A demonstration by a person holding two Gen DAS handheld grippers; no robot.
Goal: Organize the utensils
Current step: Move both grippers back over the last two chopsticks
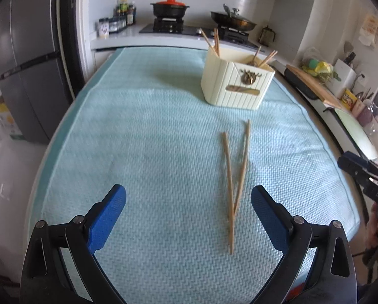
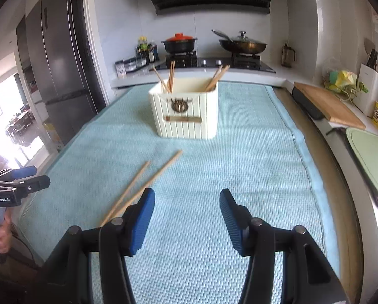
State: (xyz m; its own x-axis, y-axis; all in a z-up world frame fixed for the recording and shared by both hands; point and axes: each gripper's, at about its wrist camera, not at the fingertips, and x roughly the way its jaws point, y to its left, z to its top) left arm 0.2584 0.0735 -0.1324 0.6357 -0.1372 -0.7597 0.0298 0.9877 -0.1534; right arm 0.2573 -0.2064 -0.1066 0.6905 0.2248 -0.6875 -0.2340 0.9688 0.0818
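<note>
Blue pads of the left gripper (image 1: 188,200) fill the bottom of the left wrist view, spread wide, nothing between them. Right gripper (image 2: 187,204) likewise parted and empty at the bottom of its view.

Two loose chopsticks (image 1: 235,177) lie on the teal mat (image 1: 138,139) in a narrow V, crossing at the near end, right of centre, just ahead of the left gripper's right pad. Cream holder box (image 1: 235,81) sits beyond them in the upper right, several chopsticks already standing inside.

Likely step: pick up the loose pair. Suggest going in near the crossing point so both sticks get caught in one pinch; come down low, since they lie flat on soft cloth. A grab out at the splayed ends will probably catch only one.
</note>
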